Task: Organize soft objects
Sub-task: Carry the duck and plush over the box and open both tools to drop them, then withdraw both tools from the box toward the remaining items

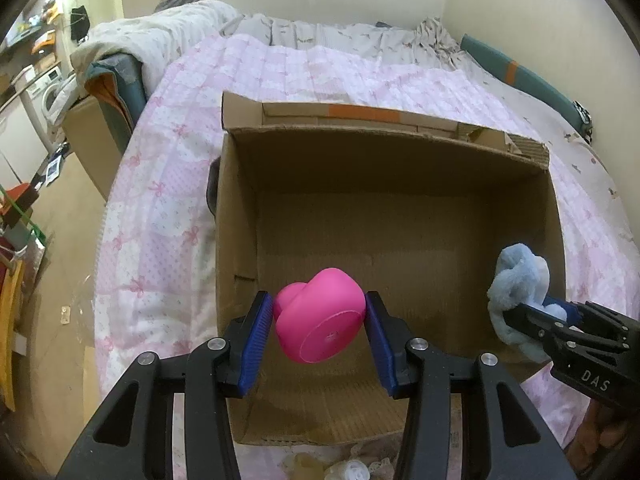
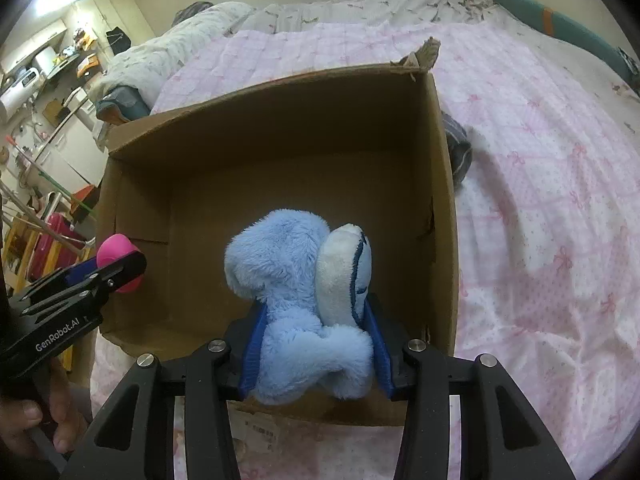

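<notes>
A pink quilt (image 1: 168, 184) is carrying the cardboard box (image 1: 384, 148). Above the box, the left gripper (image 1: 319, 322) is clamping the pink toy (image 1: 320, 320); the right gripper (image 2: 314, 330) is pinching the blue plush (image 2: 296, 300), which may be snagging the box's near rim.

Pink toy (image 1: 320, 326), pale-blue plush (image 2: 298, 312)

A: How many soft toys?
B: 2: 1 pink toy (image 1: 320, 316) and 1 blue plush toy (image 2: 304, 312).
A: Boxes?
B: 1 open cardboard box (image 1: 240, 208) on the bed.
A: And grippers?
B: 2: 1 left gripper (image 1: 319, 340) and 1 right gripper (image 2: 316, 350), each with 2 blue pads (image 1: 256, 344).
</notes>
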### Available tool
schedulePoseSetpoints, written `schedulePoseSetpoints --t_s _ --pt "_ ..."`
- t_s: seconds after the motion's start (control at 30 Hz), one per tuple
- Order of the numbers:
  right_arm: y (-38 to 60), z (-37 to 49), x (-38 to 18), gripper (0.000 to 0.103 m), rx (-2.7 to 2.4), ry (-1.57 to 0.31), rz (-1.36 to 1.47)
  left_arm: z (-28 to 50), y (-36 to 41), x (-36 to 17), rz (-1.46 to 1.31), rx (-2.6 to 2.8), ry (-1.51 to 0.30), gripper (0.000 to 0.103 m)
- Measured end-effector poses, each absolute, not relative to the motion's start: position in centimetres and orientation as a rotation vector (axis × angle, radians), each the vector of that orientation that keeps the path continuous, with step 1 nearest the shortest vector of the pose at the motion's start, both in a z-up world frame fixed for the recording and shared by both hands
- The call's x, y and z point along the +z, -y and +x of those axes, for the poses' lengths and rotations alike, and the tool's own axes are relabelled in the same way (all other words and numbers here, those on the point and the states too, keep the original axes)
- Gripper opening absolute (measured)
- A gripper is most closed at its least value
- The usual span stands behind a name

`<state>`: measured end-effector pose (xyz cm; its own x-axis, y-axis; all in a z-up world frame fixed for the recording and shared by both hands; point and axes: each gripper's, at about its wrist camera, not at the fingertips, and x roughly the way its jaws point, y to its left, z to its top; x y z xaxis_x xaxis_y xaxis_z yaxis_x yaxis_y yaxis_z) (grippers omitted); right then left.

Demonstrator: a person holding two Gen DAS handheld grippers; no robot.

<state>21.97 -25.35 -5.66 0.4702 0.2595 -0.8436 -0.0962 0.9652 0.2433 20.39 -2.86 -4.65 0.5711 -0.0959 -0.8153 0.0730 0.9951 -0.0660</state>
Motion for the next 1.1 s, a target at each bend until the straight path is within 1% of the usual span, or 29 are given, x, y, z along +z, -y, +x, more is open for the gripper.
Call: schedulePoseSetpoints --t_s 0.2,0.37,0.43,0.5,0.53,0.57,0.6,0.63,0.73,0.8,0.87,0.9,0.93,1.1 --pt "25.3 21.9 -5.6 0.050 0.216 -1.050 0.161 20.6 2.3 -5.1 -0.046 -0.088 -0.982 0.043" --pt "25.5 21.9 -5.5 0.052 0.224 -1.045 0.179 20.5 2.3 -4.9 -0.040 -0.084 -0.965 0.043" --pt "25.7 21.9 -5.5 0.063 0.230 -1.038 0.197 20.4 2.3 -4.9 -0.037 -0.090 -0.968 0.043" --pt "25.9 21.9 -5.5 0.065 0.237 -1.037 0.223 20.4 2.4 -4.8 -0.040 -0.093 -0.972 0.045" --pt "25.9 21.9 -5.5 0.066 0.240 -1.037 0.232 20.3 2.4 -4.8 -0.039 -0.093 -0.973 0.051" --pt "26.0 21.9 -5.5 0.069 0.248 -1.038 0.243 20.3 2.5 -4.6 -0.036 -0.092 -0.970 0.054" --pt "26.0 22.0 -5.5 0.077 0.257 -1.037 0.257 20.2 2.5 -4.5 -0.032 -0.089 -0.963 0.057" --pt "26.1 21.9 -5.4 0.082 0.266 -1.030 0.270 20.2 2.5 -4.3 -0.028 -0.088 -0.953 0.061" --pt "26.0 21.8 -5.0 0.084 0.277 -1.019 0.280 20.1 2.3 -4.0 -0.054 -0.096 -0.947 0.070" --pt "25.9 21.8 -4.7 0.085 0.270 -1.006 0.272 20.0 2.0 -3.7 -0.081 -0.096 -0.942 0.070" --pt "26.0 21.6 -4.3 0.090 0.261 -0.981 0.276 20.1 2.0 -3.5 -0.088 -0.093 -0.938 0.070" --pt "26.2 21.7 -4.1 0.099 0.257 -0.967 0.278 20.1 1.9 -3.4 -0.090 -0.094 -0.937 0.070" --pt "26.3 21.6 -3.9 0.103 0.253 -0.954 0.281 20.1 1.9 -3.4 -0.093 -0.095 -0.937 0.070" --pt "26.6 21.7 -3.9 0.103 0.229 -0.939 0.293 20.0 1.7 -3.1 -0.088 -0.090 -0.940 0.070"
